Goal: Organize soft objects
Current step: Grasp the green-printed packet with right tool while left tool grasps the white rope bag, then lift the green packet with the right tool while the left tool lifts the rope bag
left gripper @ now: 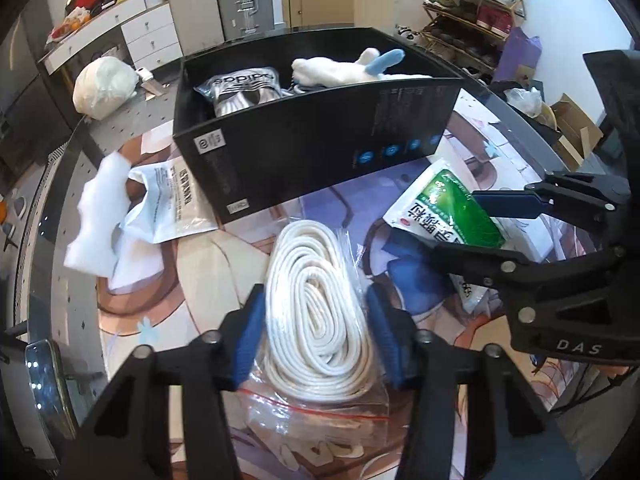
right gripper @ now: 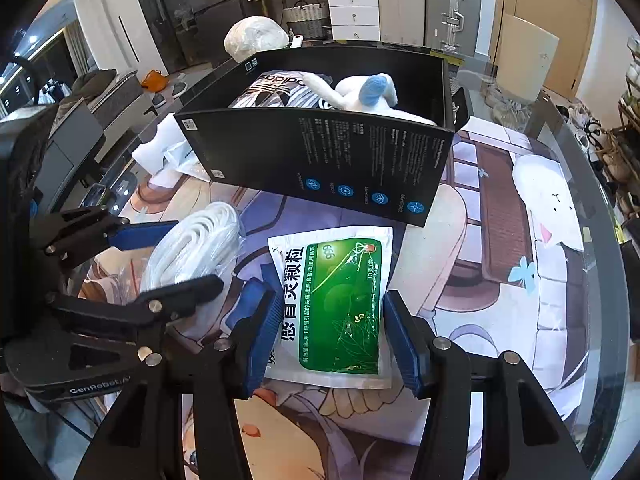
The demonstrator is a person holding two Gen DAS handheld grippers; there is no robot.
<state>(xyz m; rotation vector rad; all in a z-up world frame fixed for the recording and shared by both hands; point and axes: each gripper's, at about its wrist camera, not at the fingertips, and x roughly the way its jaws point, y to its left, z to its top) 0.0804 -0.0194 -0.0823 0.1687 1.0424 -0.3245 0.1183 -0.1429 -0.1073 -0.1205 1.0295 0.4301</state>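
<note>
A coil of white rope in a clear zip bag (left gripper: 316, 312) lies on the printed mat. My left gripper (left gripper: 316, 320) straddles it, and both blue pads touch the bag's sides. A green and white sachet (right gripper: 340, 304) lies flat to the right of the coil. My right gripper (right gripper: 330, 332) stands over it, jaws apart, with a pad at each long edge and the sachet not pinched. Behind both stands a black box (left gripper: 320, 152) holding a white and blue plush toy (left gripper: 352, 68) and a bagged striped garment (left gripper: 244, 88).
A white foam piece (left gripper: 100, 216) and a white printed bag (left gripper: 168, 204) lie left of the box. A white bundle (left gripper: 104, 88) sits at the far left of the glass table (right gripper: 580, 184). Suitcases, drawers and a shoe rack stand behind it.
</note>
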